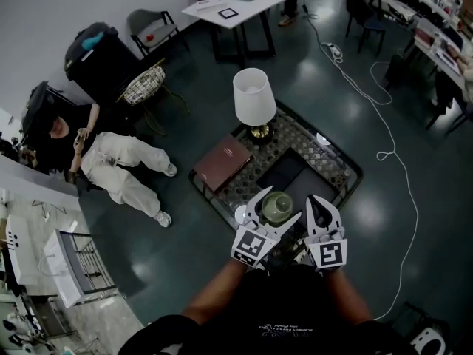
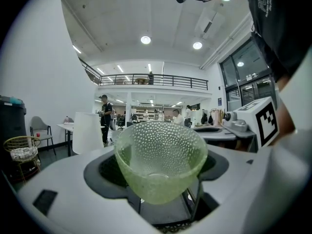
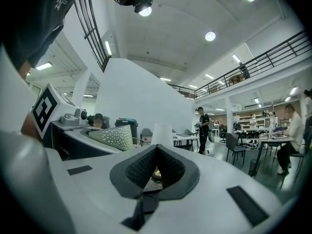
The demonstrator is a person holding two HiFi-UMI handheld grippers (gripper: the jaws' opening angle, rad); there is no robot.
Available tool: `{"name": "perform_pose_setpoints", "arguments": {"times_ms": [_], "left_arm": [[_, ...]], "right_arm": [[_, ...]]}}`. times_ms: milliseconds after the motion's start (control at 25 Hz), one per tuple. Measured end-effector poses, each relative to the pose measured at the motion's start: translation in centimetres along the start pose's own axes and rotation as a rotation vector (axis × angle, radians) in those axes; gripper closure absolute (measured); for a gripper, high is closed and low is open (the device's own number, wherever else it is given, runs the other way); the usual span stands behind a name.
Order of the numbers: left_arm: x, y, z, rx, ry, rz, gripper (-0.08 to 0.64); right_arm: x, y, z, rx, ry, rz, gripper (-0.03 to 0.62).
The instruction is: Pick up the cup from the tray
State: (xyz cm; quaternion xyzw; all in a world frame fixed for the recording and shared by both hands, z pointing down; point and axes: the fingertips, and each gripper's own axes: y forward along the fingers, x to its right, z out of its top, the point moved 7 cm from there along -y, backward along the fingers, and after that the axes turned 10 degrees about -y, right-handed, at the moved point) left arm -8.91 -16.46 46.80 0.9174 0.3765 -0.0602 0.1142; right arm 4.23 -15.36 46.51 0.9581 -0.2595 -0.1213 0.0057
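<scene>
Nearest, the left gripper (image 1: 278, 208) has its jaws clenched on the cup (image 2: 158, 160), holding it by the walls above the near edge of the tray (image 1: 347, 165). To its right, the right gripper (image 1: 321, 210) has its jaws pressed together with nothing inside. The pick-up seems to be nearly done; next the cup should go straight up, kept level. The cup is pale green clear glass, dotted with small bumps, and empty. Farther on the tray are a book (image 1: 224, 163) and a lamp (image 1: 253, 98).
</scene>
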Motion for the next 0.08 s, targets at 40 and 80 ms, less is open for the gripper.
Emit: {"name": "perform_pose_setpoints", "arguments": {"times_ms": [40,80], "left_arm": [[0.01,0.00,0.00,0.000,0.000,0.000,0.163],[0.02,-0.01,0.01,-0.001,0.000,0.001,0.163]], "right_arm": [[-0.03,0.02,0.02,0.012,0.001,0.001,0.594],[-0.05,0.04,0.04,0.026,0.001,0.001,0.594]]}}
